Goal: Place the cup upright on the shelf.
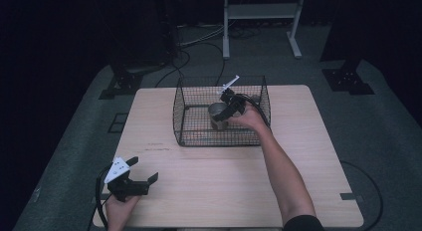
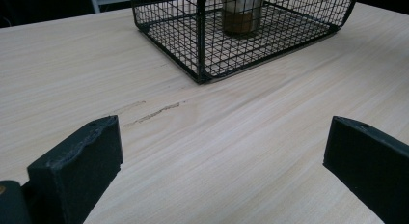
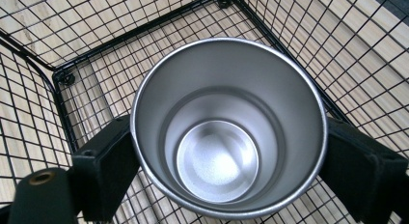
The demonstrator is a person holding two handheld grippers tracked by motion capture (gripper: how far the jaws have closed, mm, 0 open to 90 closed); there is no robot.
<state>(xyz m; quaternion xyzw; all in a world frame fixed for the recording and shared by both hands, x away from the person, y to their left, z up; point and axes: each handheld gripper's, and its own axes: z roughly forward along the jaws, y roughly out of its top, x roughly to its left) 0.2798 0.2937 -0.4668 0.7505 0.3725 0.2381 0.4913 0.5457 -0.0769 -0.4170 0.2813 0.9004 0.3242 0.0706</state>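
Observation:
A black wire basket [image 1: 194, 122] stands on the far middle of the wooden table [image 1: 239, 181]. Inside it is a bare steel cup [image 1: 217, 114], upright and empty. My right gripper [image 1: 227, 108] reaches into the basket from above and is shut on the cup. In the right gripper view the cup [image 3: 226, 127] sits mouth-up between the two black jaws of the right gripper [image 3: 231, 151], which press its sides. Over the table's front left corner my left gripper [image 1: 144, 170] is open and holds nothing. In its own view the left gripper [image 2: 226, 142] faces the basket [image 2: 202, 45] and the cup [image 2: 241, 14].
A dark scratch [image 2: 154, 112] marks the wood between the left gripper and the basket. A white metal frame [image 1: 259, 22] and black stand feet [image 1: 348, 79] are on the floor behind the table, with cables [image 1: 184, 57] beside them.

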